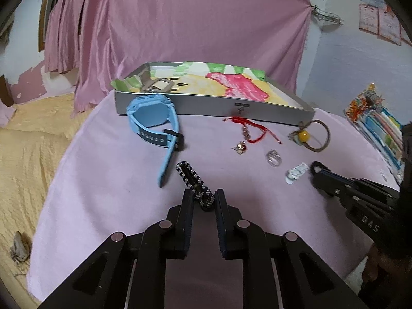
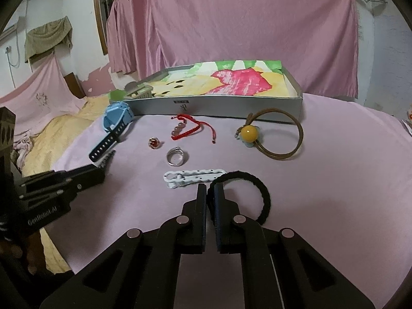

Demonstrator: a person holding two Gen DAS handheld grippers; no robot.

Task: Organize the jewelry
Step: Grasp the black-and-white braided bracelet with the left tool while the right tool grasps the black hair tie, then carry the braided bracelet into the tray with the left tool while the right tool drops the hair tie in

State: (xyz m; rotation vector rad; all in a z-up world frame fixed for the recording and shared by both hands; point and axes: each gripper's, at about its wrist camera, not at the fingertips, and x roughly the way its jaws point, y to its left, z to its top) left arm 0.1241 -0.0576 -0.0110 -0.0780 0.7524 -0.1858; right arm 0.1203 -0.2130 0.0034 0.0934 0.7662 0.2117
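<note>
So there's a table under a pale pink cloth point(image 1: 103, 193), and at its far edge sits a shallow grey box point(image 2: 213, 106) lined with a bright pink, yellow and green paper. A grey buckle-like piece lies in the box's left corner.

Just in front of the box, on the left, is a light blue watch point(image 1: 152, 121) lying on its side with the strap trailing toward the camera. Over on the right is a brown cord loop with a yellow bead point(image 2: 273, 139), close to the box wall.

The left gripper point(image 1: 204, 199) has its jaws nearly closed, pinching the near end of a black-and-white striped hair tie point(image 1: 193, 177) that lies flat on the cloth. The right gripper point(image 2: 210, 193) is clamped tight on the left side of a fuzzy black hair tie point(image 2: 257, 188), the rest of its loop resting on the cloth.

Between all that are the small bits: a white hair clip point(image 2: 193, 177), a red string bracelet point(image 2: 193, 127) with pale beads, a silver ring point(image 2: 176, 157), and a tiny red-stone ring point(image 2: 154, 143).
</note>
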